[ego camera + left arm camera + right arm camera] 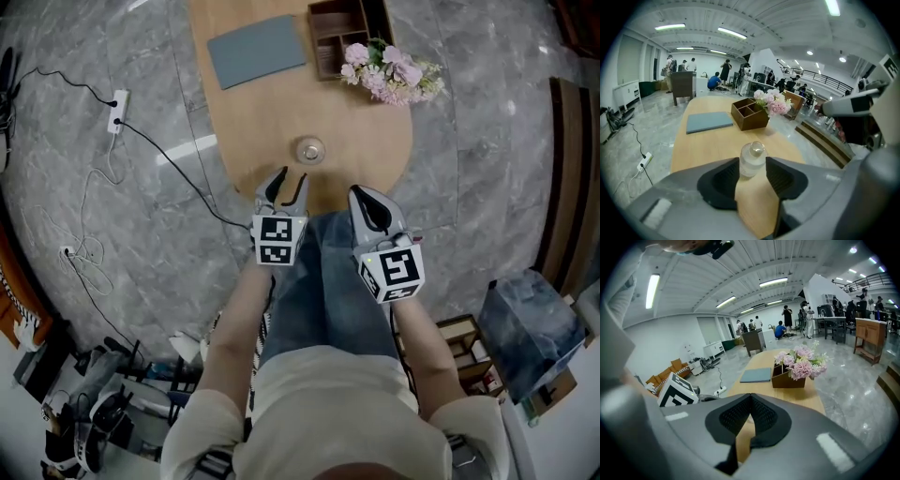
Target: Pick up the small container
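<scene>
My left gripper (289,180) is partly open and empty. The small container (308,150) stands on the table (246,112) just ahead; only the head view shows that gap. My right gripper (364,199) is clenched on nothing.

Clear glossy container (752,161) on smooth matt wooden table (708,145)

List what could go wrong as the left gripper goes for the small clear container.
1. The open jaws of the left gripper look barely wider than the small clear container; an off-centre approach could topple it.
2. It stands near the light wooden table's front edge; a slipped grip could drop it off.
</scene>
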`<state>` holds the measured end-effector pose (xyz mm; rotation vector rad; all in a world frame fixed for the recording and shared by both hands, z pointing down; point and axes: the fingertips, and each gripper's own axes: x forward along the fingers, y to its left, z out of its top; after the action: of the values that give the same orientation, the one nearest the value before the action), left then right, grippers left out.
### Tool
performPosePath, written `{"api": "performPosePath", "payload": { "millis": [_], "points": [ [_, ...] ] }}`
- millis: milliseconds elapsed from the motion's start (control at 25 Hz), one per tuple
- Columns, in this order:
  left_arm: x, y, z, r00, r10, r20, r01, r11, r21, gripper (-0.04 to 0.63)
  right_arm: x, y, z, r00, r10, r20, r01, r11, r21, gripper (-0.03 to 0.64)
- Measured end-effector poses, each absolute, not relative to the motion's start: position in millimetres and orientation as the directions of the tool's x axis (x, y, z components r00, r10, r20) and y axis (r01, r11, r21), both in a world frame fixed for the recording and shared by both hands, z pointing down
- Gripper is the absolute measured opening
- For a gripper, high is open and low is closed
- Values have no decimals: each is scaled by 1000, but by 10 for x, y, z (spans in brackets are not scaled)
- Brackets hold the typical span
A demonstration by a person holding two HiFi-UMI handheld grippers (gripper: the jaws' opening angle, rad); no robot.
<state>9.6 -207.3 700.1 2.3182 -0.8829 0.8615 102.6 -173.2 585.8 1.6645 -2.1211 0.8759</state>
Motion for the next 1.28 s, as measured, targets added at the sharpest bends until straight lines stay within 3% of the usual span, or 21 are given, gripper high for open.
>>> {"api": "performPosePath", "payload": {
  "millis": [280,520,640,1280],
  "points": [
    [320,-2093,7450,597,-344,725,-657,-728,196,291,1207,-1757,6237,-267,-760,593,-947,92,-309,2],
    [466,-2227,7646,608,-376,699,-649,-743,164,318,1236,-1728,6511,-282,-749,600,-937,80,-340,2],
    [543,-2322,7700,611,-409,678,-649,-749,134,364,1230,-1708,6618,-296,-742,602,-931,82,-356,2],
    [858,-2464,7929,607,-422,673,-596,-802,34,387,1270,-1733,6826,-318,-731,604,-921,87,-380,2]
  ]
}}
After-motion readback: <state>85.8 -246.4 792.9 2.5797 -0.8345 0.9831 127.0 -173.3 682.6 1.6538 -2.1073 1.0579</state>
